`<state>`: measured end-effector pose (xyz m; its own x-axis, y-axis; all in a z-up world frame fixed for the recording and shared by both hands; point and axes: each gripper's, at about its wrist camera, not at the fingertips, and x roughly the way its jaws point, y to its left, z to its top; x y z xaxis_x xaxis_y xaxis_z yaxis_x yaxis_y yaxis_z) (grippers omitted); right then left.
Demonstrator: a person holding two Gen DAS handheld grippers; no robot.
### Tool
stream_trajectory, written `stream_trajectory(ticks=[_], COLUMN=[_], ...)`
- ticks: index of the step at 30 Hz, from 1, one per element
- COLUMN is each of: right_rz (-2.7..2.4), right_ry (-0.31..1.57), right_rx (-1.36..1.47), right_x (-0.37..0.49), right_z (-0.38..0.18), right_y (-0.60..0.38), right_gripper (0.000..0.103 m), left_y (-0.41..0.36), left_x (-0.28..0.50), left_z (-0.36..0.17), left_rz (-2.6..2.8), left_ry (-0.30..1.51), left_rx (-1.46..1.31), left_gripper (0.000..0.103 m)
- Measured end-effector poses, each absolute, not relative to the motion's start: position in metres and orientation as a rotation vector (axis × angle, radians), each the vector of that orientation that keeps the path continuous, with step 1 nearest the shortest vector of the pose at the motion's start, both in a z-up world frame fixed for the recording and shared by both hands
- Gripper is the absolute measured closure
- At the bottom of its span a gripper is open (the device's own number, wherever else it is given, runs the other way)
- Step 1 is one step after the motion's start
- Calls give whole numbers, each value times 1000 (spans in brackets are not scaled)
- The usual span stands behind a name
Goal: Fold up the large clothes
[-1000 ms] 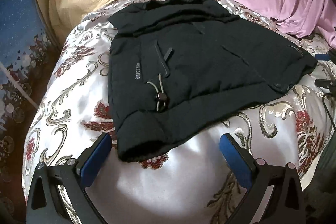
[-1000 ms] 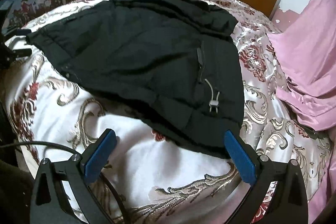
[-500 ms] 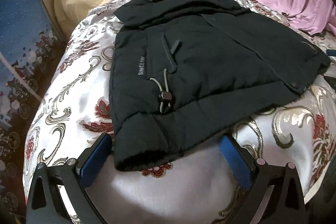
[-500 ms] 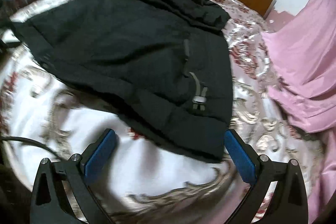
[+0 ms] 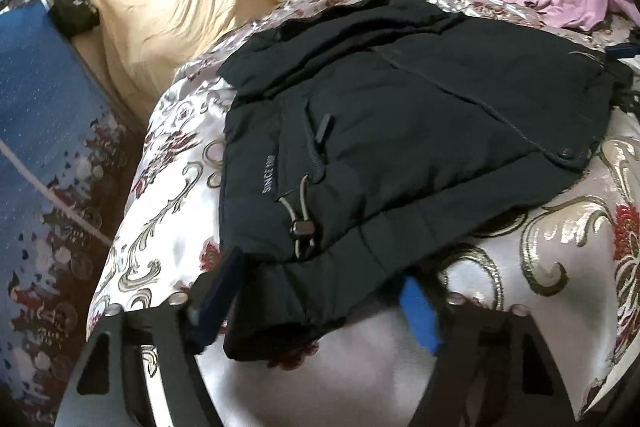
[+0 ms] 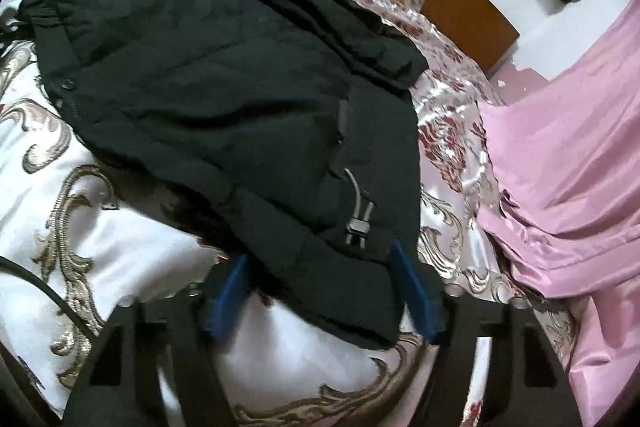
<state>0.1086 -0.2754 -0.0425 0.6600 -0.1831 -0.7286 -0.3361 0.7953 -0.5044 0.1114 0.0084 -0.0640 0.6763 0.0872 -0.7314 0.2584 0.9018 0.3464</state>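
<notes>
While closing on the near hem corners of the black jacket (image 5: pixel 400 131), spread flat across the bed (image 5: pixel 168 227) toward its near edge: left tongs (image 5: pixel 320 303) and right tongs (image 6: pixel 324 291), not yet pinching, set for lifting into a fold.

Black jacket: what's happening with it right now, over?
Both grippers closing, hem corners between pads. Black jacket flat on bedspread, unfolded. Nothing in the way.
</notes>
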Motion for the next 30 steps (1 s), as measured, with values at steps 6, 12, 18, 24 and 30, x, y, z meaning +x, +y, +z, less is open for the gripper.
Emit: stream_trajectory(ticks=[6,12,18,24,30], right_rz=[158,174,159,130,97], right_ry=[838,872,852,779,714], right_rx=[-685,-625,-500,-419,-406], right_x=[102,108,105,90,71], right_z=[-42,-46,-42,-33,-22], right_y=[-270,-274,-285,-294,-293], right_gripper=[72,88,95,97,98], left_y=[3,8,19,27,31], left_x=[109,115,117,107,85], left_z=[-62,-64,-64,-55,-39], left_rz=[-141,-178,-179,-173,-182], left_ry=[809,856,884,828,786], left_rx=[466,400,306,242,229], left_gripper=[52,67,85,92,93])
